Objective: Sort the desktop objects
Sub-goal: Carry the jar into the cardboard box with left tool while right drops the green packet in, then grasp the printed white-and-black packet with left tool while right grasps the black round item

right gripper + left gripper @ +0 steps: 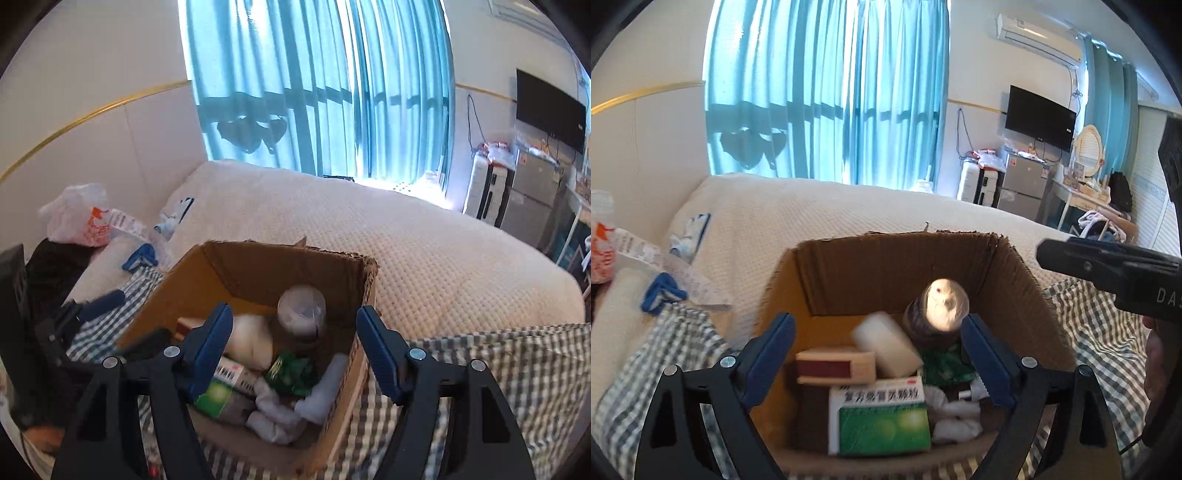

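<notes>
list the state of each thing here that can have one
cardboard box: open at the top, part filled
jar: upright in the box, lid on
medicine box: closed, lying flat in the box
curtains: drawn shut
tv: screen dark
left gripper: open, nothing held
right gripper: open, nothing held

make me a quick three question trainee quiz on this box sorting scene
1. True or false: the brown cardboard box is empty.
2. What lies nearest the camera inside it? A) green and white medicine carton B) red book
3. Are the left gripper and right gripper holding anything?

Key: 1 false; 2 A; 3 no, both sets of fingers stand open above the box, gripping nothing.
</notes>
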Demonstrator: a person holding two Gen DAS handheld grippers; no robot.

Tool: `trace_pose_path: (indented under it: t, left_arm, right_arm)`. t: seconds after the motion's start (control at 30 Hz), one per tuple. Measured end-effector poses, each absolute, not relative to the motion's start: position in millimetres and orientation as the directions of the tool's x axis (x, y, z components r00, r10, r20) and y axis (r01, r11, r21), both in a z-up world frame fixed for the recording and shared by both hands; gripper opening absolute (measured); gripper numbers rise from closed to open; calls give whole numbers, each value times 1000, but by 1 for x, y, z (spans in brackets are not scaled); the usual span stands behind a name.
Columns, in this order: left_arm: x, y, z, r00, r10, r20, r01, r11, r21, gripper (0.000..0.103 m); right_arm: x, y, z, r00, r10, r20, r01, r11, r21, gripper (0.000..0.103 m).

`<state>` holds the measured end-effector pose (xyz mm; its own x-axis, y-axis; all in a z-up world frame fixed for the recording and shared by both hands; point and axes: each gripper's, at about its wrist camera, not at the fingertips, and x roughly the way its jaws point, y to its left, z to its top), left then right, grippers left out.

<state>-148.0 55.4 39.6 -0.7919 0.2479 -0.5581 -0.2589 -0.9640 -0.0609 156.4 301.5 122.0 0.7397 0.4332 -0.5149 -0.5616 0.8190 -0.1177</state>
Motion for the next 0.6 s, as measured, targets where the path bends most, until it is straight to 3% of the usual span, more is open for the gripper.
trace_pose_path:
  t: [0.13,0.37,0.6]
  left_arm:
    - [-117,37,59,-791,202,-578,-218,-975,-43,103]
    - [-61,12,69,-786,140,-602,-185,-983,12,103]
    - [-21,-15,37,-729,80,-680,-129,-991,22,103]
  right_arm:
    - [109,299,130,743,424,-518,-579,795,-180,69]
    - [44,291,122,731,396,-556,-611,743,-273,69]
    - [10,281,83,660,378,-649,-663,700,-266,69]
